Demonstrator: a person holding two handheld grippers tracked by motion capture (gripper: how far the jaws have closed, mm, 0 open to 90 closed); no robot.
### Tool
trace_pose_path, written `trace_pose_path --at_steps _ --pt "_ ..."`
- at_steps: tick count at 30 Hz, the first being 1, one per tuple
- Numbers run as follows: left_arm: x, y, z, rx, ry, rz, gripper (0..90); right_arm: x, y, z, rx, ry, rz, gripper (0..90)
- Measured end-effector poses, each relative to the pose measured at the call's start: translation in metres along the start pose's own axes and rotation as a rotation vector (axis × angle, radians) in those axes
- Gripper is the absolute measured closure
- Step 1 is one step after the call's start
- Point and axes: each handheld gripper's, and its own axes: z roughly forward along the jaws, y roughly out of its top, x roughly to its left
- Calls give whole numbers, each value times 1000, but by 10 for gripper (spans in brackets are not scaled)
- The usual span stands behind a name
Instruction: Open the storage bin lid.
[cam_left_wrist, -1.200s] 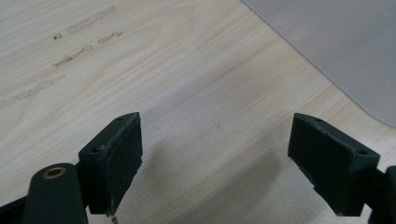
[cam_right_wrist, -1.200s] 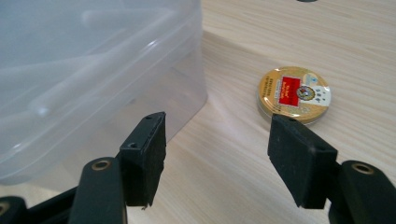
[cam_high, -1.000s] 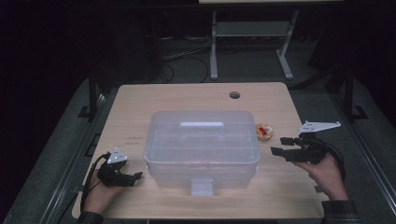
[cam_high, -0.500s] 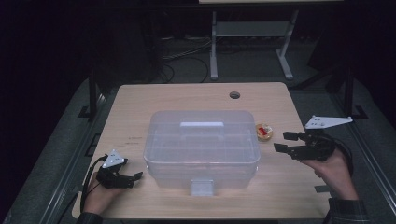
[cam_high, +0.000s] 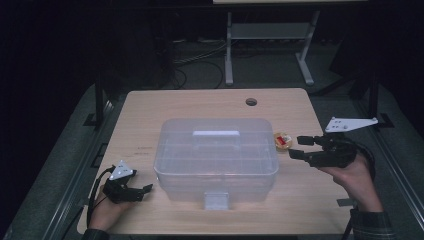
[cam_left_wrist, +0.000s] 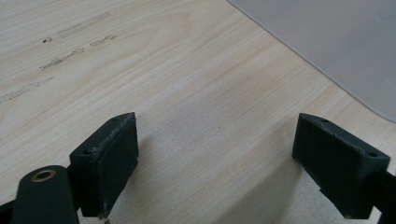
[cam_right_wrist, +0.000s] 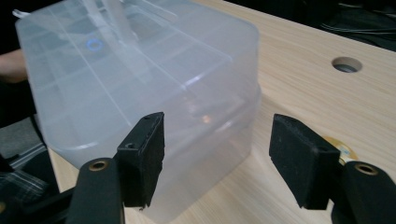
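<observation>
Clear lidded box (cam_high: 218, 155) mid-worktop (cam_high: 200, 102), a hand-held gripper each side.
L hand-held gripper (cam_high: 142, 190) low on the wood by box's front-left corner, jaws apart, nothing btwn. R hand-held gripper (cam_high: 299, 148) held above worktop at box's right end, jaws apart, empty, pointing at box. Small round red/yellow item (cam_high: 282, 141) sits btwn box & R gripper.

Right gripper (cam_high: 300, 148) sits higher above the worktop (cam_high: 200, 102) than a second ago and a bit further back, its grey plate (cam_high: 350, 123) up with it. The right hand (cam_high: 350, 172) under it is higher in the high view too. Its jaws now point at the clear box's (cam_high: 217, 150) end wall, above the small round item (cam_high: 282, 141).
</observation>
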Motion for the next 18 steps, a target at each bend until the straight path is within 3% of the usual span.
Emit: trace_pose_path --at_steps 8,18 --pt "0 0 0 1 0 0 138 7 14 3 -24 53 -9 331" --pt "0 0 0 1 0 0 138 14 29 12 -51 84 -67 347"
